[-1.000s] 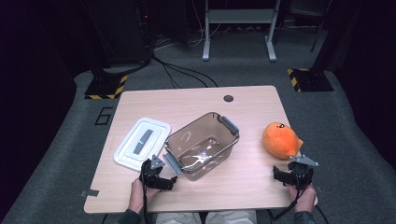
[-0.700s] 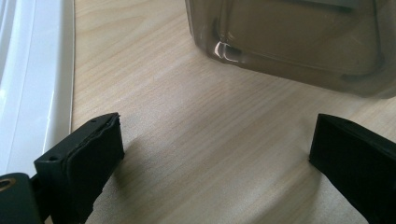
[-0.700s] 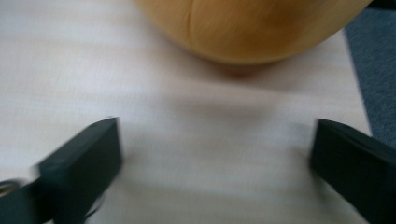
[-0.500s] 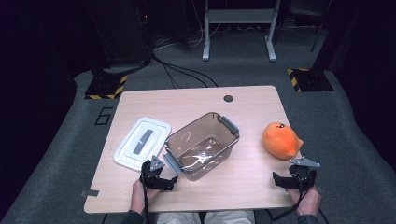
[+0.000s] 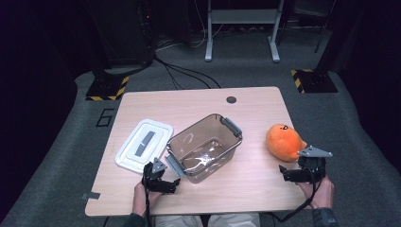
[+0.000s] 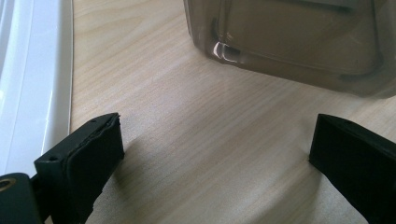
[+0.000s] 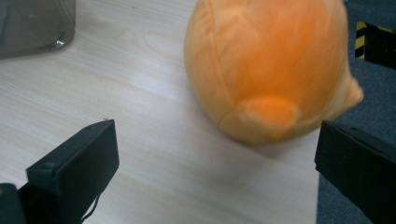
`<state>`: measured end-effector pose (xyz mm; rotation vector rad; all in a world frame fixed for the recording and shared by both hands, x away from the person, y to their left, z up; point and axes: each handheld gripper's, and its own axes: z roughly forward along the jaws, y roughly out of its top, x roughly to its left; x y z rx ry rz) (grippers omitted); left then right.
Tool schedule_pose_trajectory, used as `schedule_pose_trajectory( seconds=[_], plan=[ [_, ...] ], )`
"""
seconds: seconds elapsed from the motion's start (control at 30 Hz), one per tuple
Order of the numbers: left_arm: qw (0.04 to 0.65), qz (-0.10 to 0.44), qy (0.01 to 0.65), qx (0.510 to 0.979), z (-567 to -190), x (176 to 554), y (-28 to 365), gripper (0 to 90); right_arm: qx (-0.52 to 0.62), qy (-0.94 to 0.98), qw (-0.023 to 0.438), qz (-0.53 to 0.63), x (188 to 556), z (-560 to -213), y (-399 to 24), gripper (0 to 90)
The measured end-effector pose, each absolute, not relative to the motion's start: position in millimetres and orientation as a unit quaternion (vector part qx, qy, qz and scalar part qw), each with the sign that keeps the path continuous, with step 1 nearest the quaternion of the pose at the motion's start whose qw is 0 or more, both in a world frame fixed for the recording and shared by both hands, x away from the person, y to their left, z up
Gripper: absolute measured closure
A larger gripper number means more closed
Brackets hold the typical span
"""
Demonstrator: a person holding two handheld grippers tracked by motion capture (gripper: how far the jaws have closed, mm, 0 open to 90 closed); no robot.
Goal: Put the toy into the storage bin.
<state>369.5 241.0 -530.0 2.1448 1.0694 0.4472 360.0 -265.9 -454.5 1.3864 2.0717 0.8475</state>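
Before right tool (image 7: pixel 217 172), round plush toy (image 7: pixel 271 70)

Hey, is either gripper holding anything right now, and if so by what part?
Nothing is held. The right gripper is open short of the orange plush toy; the left gripper is open over bare table.

One bench (image 5: pixel 198 106) carries three things: one clear tub (image 5: pixel 204 146), one white lid (image 5: pixel 144 144) just left of the tub, and one orange plush (image 5: pixel 283 140) well right of the tub. Two tools: one (image 5: pixel 165 178) beside the tub's near corner, one (image 5: pixel 291 171) right of it.
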Motion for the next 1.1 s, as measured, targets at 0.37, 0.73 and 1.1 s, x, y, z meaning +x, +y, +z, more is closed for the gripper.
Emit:
schedule_pose_trajectory(
  seconds=[0.37,0.73,1.1],
  plan=[
    [0.346,0.175,0.411,0.825,-530,370,241,2.7,0.490,0.780,0.239,0.306,408,-428,-271,0.0],
    [0.348,0.175,0.411,0.824,-531,370,241,2.7,0.490,0.794,0.204,0.297,455,-424,-283,0.0],
    [0.349,0.174,0.412,0.824,-531,370,241,2.7,0.502,0.803,0.135,0.293,476,-438,-292,30.5]
  ],
)
